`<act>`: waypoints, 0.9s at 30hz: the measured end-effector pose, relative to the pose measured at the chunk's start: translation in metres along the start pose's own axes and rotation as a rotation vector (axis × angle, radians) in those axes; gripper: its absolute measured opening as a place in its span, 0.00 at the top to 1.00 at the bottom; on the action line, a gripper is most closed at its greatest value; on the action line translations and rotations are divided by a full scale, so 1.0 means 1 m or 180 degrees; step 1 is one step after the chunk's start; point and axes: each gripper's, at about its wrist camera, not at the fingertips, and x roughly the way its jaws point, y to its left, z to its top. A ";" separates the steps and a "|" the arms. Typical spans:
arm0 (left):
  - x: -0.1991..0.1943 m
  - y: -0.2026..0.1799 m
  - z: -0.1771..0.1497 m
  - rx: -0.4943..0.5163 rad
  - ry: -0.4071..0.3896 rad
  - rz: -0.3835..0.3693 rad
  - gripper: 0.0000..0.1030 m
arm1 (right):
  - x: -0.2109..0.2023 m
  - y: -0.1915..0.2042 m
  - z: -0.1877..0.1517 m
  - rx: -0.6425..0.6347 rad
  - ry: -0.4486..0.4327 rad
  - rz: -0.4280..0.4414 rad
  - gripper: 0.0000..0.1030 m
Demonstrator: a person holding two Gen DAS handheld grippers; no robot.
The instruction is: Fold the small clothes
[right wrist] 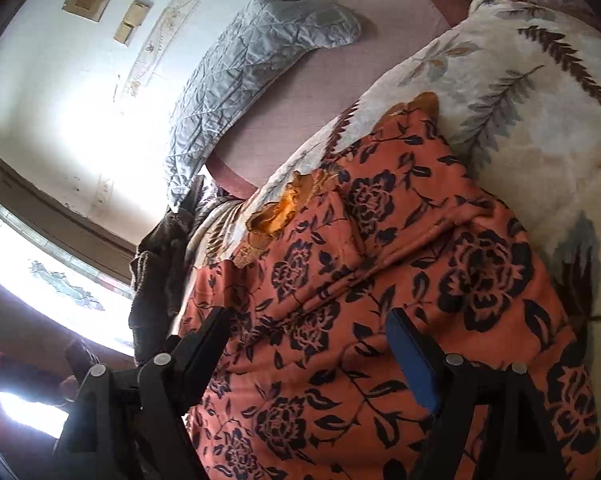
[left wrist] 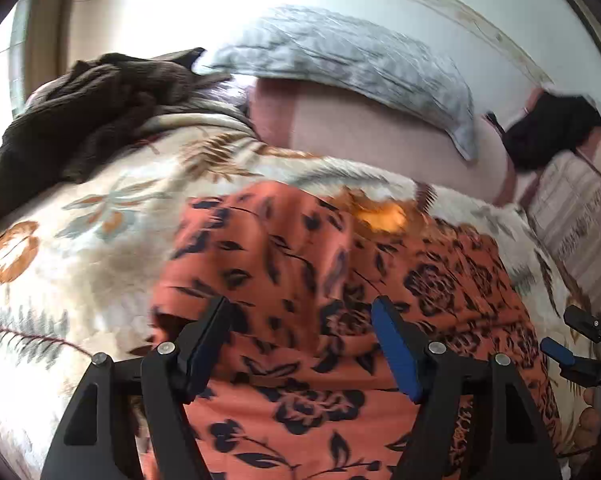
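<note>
**Clerk:** On the bed, item one: an orange cloth (left wrist: pixel 300 264) printed with black flowers, spread over a cream blanket (left wrist: pixel 80 240) with a leaf pattern. Its far edge lies close to the blanket's own far edge.

**Checker:** And the same cloth from the right wrist view?

**Clerk:** Orange cloth (right wrist: pixel 380 280), creased, with a ridge running across its middle. A brighter orange patch shows at its far edge. Cream blanket (right wrist: pixel 520 100) lies under it and to the right.

**Checker:** Item two, the tools?

**Clerk:** Left gripper (left wrist: pixel 300 312): jaws spread wide, nothing between them, hanging over the near part of the cloth. Whether the fingertips touch the fabric I cannot tell. Right gripper (right wrist: pixel 308 320): jaws likewise wide apart, holding nothing, over the cloth. From the left wrist view the right gripper (left wrist: pixel 568 340) shows at the right edge, beside the cloth's right border.

**Checker:** Other stock?

**Clerk:** Grey quilted pillow (left wrist: pixel 340 56) against the white wall (left wrist: pixel 440 20), resting on a pink sheet (left wrist: pixel 360 136). Dark brown garment (left wrist: pixel 80 112), bunched, on the blanket's far left. A black item (left wrist: pixel 548 132) at the far right, too blurred to name. Window (right wrist: pixel 40 272) at the left in the right wrist view.
</note>
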 end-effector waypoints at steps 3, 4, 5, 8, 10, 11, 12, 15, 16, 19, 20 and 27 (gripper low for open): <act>-0.011 0.037 -0.003 -0.0374 -0.0151 0.0126 0.28 | 0.046 0.006 0.032 -0.0011 0.0278 -0.0092 0.20; -0.011 0.046 -0.005 -0.0457 -0.0190 0.0153 0.28 | 0.063 0.006 0.041 -0.0016 0.0379 -0.0231 0.20; -0.010 0.053 -0.007 -0.0499 -0.0205 0.0193 0.28 | 0.084 0.006 0.047 -0.0062 0.0571 -0.0365 0.21; -0.002 0.069 -0.011 -0.0521 -0.0187 0.0318 0.28 | 0.129 0.006 0.047 -0.0293 0.0942 -0.0929 0.30; 0.004 0.075 -0.010 -0.0590 -0.0098 0.0322 0.28 | 0.142 0.019 0.041 -0.0683 0.1039 -0.1341 0.71; 0.001 0.081 -0.010 -0.0662 -0.0090 0.0263 0.28 | 0.143 0.029 0.039 -0.0857 0.1086 -0.1373 0.79; 0.002 0.085 -0.009 -0.0724 -0.0092 0.0252 0.28 | 0.142 0.042 0.037 -0.1043 0.1075 -0.1447 0.89; -0.001 0.089 -0.007 -0.0798 -0.0146 0.0270 0.28 | 0.117 0.095 0.037 -0.1730 0.0635 -0.1655 0.89; -0.002 0.089 -0.006 -0.0798 -0.0163 0.0274 0.28 | 0.102 0.109 0.041 -0.1798 0.0444 -0.1630 0.89; -0.006 0.089 -0.003 -0.0749 -0.0232 0.0299 0.28 | 0.062 0.116 0.059 -0.1831 -0.0094 -0.1759 0.89; -0.007 0.089 -0.002 -0.0731 -0.0234 0.0312 0.28 | 0.058 0.102 0.067 -0.1672 -0.0098 -0.1778 0.89; 0.011 0.070 0.017 -0.0584 0.0055 0.0220 0.28 | 0.090 -0.019 0.059 -0.0738 0.0648 -0.1459 0.77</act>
